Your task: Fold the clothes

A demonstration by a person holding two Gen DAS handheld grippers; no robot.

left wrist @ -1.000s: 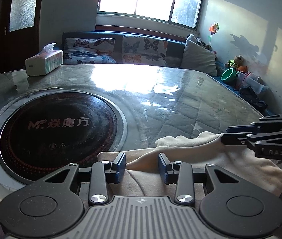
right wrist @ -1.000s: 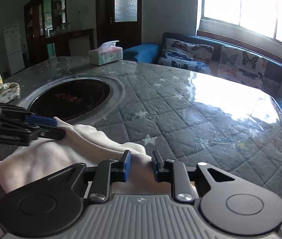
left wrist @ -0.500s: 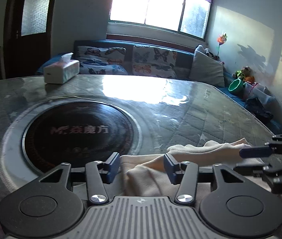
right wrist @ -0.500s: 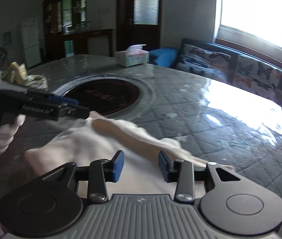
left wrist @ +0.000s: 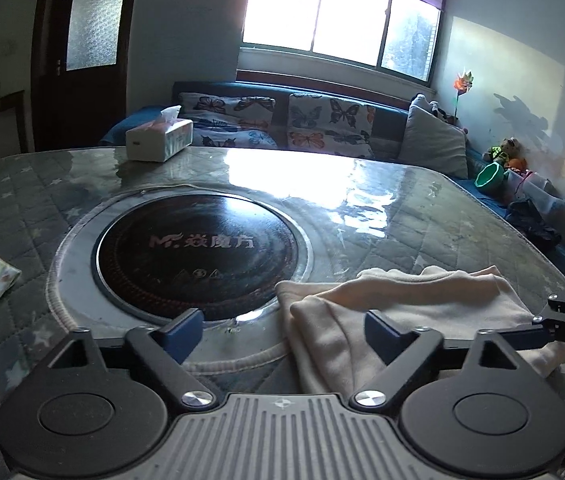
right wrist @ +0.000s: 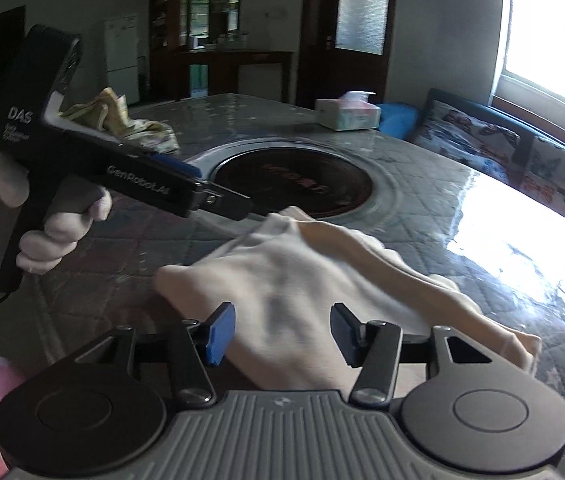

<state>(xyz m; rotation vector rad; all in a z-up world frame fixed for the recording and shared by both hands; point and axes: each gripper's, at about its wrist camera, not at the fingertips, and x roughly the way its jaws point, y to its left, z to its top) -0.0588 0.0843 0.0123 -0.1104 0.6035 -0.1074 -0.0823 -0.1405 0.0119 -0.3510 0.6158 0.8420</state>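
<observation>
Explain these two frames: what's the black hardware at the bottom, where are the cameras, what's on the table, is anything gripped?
No robot here: a person holds a two-finger gripper in each hand, with a fisheye camera on each looking along its fingers. One picture shows the left gripper, the other the right gripper; both are open and hold nothing. In the right view a gloved hand holds the left tool. On the quilted table lie a cream garment, a round black cooktop, a tissue box and a patterned cloth.
</observation>
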